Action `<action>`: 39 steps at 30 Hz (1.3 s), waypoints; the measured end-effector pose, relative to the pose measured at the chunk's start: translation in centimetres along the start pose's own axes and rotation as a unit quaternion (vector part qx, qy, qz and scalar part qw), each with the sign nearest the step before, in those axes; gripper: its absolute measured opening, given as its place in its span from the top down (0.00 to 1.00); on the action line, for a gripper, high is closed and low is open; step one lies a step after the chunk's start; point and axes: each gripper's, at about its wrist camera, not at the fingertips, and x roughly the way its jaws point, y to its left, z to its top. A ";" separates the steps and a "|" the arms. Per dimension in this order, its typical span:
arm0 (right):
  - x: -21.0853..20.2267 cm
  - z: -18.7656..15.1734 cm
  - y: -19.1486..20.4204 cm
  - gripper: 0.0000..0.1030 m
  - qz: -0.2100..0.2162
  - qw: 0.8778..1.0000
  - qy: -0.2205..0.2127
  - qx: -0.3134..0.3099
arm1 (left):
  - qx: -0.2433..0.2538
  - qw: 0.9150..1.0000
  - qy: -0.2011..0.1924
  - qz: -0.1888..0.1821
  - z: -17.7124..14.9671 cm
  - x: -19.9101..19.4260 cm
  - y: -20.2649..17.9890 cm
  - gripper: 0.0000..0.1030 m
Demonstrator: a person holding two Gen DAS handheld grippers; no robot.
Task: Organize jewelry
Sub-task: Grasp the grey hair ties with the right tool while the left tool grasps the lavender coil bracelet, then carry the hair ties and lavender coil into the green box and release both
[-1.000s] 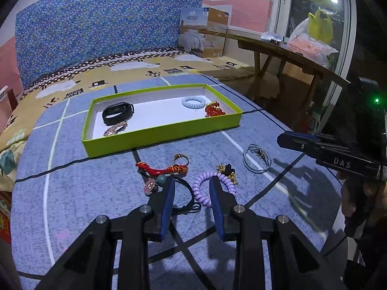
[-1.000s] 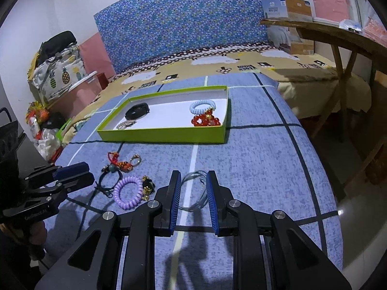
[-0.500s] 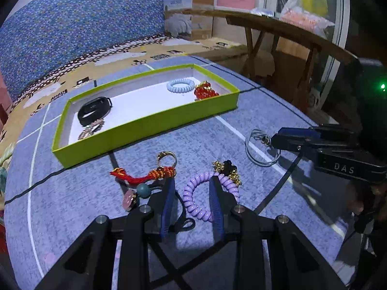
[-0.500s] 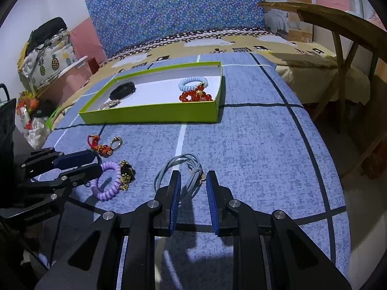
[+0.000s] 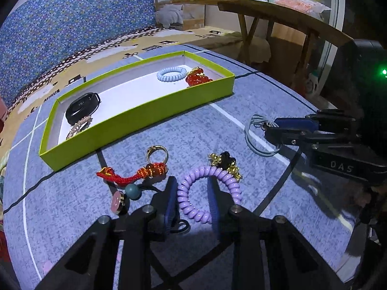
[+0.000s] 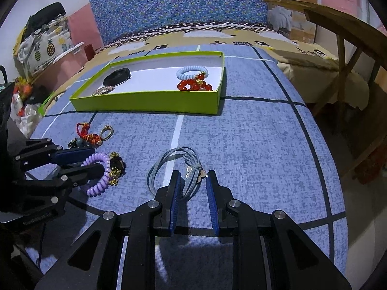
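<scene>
A purple coil hair tie (image 5: 191, 207) lies on the blue bed cover, and its left arc sits between the fingers of my left gripper (image 5: 192, 189). Those jaws are closing, with a gap still showing beside the right pad. A grey-blue cord bracelet (image 6: 167, 162) with small gold charms lies between the fingers of my right gripper (image 6: 193, 181), which is open and not pressing on it. Further back stands the green tray (image 5: 145, 118) with a black band (image 5: 83, 107), a light-blue coil (image 5: 171, 73) and red beads (image 5: 197, 79).
Around the purple coil lie a gold ring (image 5: 157, 152), a red knotted cord (image 5: 125, 175), a hair tie with pink and teal beads (image 5: 121, 200) and a black-and-gold piece (image 5: 225, 163). A wooden table (image 6: 338, 24) stands past the bed's right edge. Bags (image 6: 41, 43) sit at the left.
Both grippers came down and forward onto the bed cover. The left jaws narrowed around the purple coil. The right fingers now straddle the grey-blue bracelet.
</scene>
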 end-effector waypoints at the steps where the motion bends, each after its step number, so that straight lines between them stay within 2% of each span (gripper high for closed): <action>1: 0.0 0.0 0.1 0.79 -0.003 1.000 0.000 -0.003 | 0.000 1.000 0.000 0.000 0.0 0.0 0.0 0.83; 3: 0.0 -0.1 0.3 0.91 -0.008 1.000 0.000 -0.006 | -0.001 1.000 0.000 0.000 -0.1 -0.1 0.0 0.89; 5: 0.0 -0.1 0.3 0.95 -0.006 1.000 -0.001 -0.002 | -0.003 1.000 -0.001 0.000 -0.2 -0.2 0.1 0.90; 14: -0.9 -0.5 -0.3 0.96 0.003 1.000 -0.009 0.009 | -0.027 1.000 -0.002 0.004 -1.2 -1.1 1.3 0.91; 23: -1.8 -0.4 0.0 0.96 0.011 1.000 -0.023 0.008 | -0.061 0.998 -0.007 0.025 -2.5 -2.4 3.2 0.91; 31: -3.4 0.0 0.5 0.96 0.016 0.999 -0.048 0.007 | -0.081 0.996 -0.033 0.021 -3.0 -4.2 3.8 0.91; 39: -4.6 1.0 1.3 0.96 0.023 0.997 -0.070 0.003 | -0.089 0.994 -0.065 0.018 -2.1 -5.8 4.0 0.91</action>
